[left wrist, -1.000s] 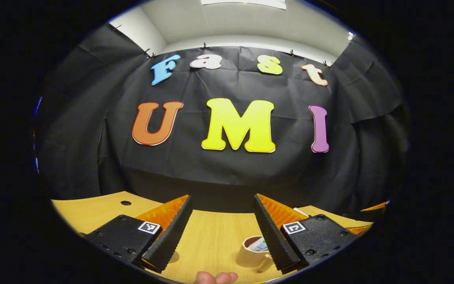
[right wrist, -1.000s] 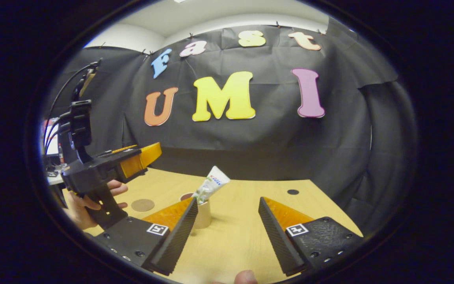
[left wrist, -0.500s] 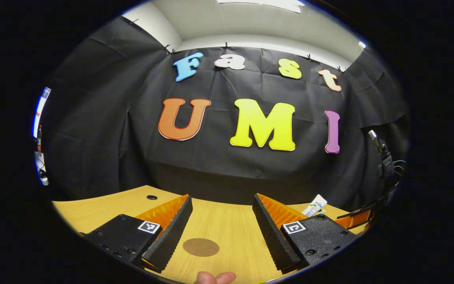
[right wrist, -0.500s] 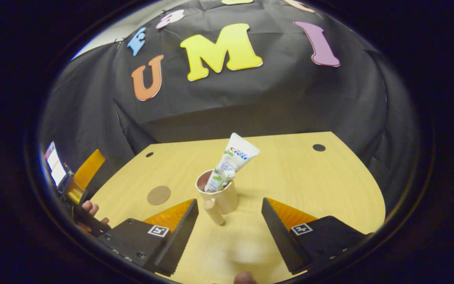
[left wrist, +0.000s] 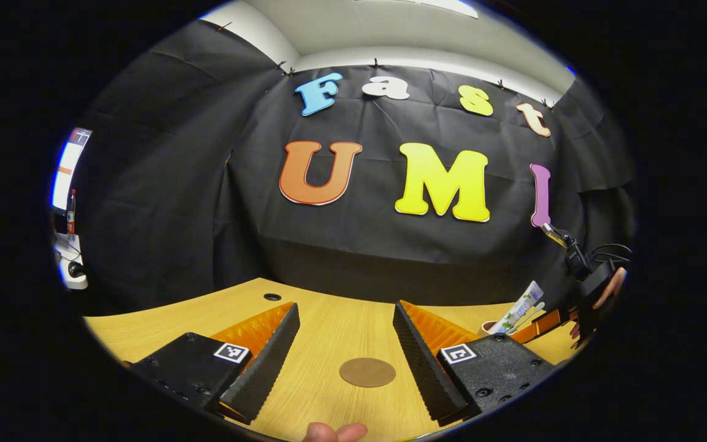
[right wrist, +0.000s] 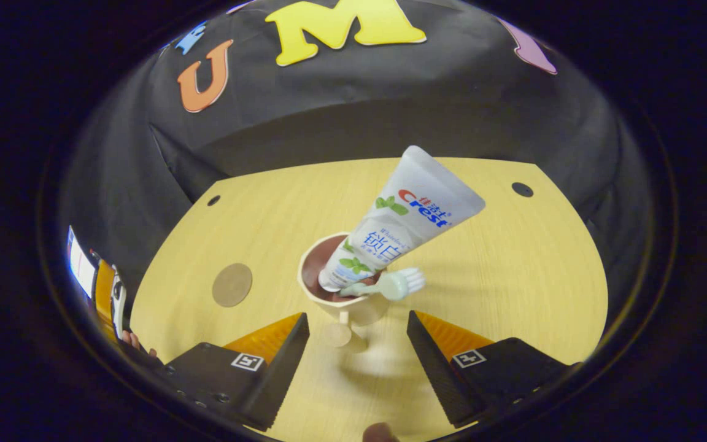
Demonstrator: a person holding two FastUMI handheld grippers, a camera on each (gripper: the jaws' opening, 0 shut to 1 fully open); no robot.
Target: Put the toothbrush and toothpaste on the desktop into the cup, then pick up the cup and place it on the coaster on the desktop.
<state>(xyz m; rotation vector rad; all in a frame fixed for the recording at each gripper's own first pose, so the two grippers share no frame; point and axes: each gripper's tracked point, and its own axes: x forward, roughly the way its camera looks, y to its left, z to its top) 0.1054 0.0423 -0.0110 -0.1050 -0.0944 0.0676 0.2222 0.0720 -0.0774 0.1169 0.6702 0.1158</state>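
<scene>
Cup [right wrist: 341, 294] stands on the desk w/ toothpaste [right wrist: 402, 215] and toothbrush [right wrist: 387, 285] already in it, so loading's done. Your right gripper [right wrist: 358, 362] has dropped in close over the last sec, fingers wide, handle facing it between them. Left gripper [left wrist: 344, 356], fingers wide and empty, has swung over the coaster [left wrist: 367, 372]. Next up, I'd say: grab the cup.
</scene>
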